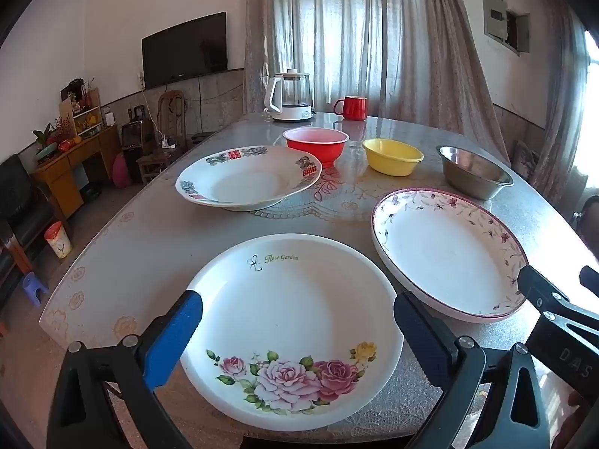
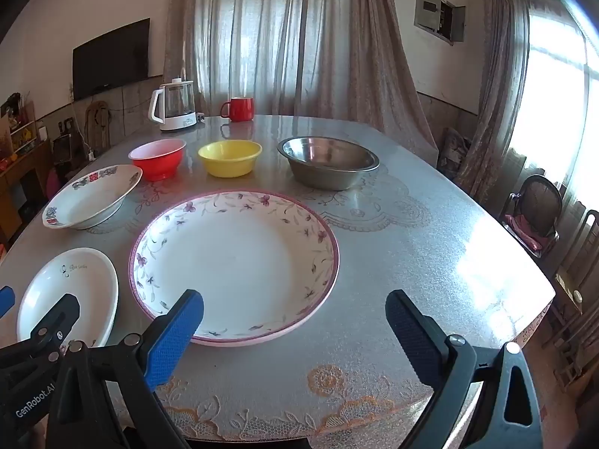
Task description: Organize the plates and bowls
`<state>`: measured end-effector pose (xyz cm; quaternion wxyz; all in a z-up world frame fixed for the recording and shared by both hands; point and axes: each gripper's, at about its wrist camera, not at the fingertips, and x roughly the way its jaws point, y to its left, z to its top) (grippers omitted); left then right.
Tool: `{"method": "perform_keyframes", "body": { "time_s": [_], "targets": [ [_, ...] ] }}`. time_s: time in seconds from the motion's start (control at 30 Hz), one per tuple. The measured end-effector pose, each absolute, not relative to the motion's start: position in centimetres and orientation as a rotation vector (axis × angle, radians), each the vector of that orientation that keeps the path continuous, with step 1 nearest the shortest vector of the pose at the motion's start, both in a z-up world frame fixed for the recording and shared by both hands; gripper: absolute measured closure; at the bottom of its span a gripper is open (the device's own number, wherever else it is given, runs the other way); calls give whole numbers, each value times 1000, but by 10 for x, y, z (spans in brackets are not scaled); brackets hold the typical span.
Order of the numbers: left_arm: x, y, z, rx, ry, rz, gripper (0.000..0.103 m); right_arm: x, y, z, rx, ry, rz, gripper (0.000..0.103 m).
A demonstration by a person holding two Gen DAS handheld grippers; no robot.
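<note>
**Plates and bowls found unstacked on table**

Plates and bowls were found laid out singly on the table (image 2: pixel 411 247). The rose plate (image 1: pixel 292 318) was framed by the left gripper (image 1: pixel 298 331), jaws apart and empty. The vine-rimmed plate (image 2: pixel 234 262) was seen ahead of the right gripper (image 2: pixel 294 327), likewise spread. The red bowl (image 2: pixel 159 157), yellow bowl (image 2: pixel 229 157) and steel bowl (image 2: pixel 327 161) were ranged behind.

Daylight enters through sheer curtains (image 1: pixel 359 37) and a window (image 2: pixel 554 86) on the right, leaving bright glare on the table (image 2: pixel 486 262). Sharp focus; fisheye bending and dark corners.
</note>
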<state>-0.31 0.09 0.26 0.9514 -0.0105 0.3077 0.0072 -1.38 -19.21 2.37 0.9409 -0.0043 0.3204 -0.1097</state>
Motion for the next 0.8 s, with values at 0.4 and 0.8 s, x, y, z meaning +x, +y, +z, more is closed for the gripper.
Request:
{"method": "perform_keyframes", "body": {
  "time_s": [0.4,0.8],
  "targets": [
    [0,0,3,-7,647,32,0,-12,-187,23,-17,634,-184,4],
    [1,1,1,-9,658,30,0,-9,-186,21,-8,637,-169,4]
  ]
}}
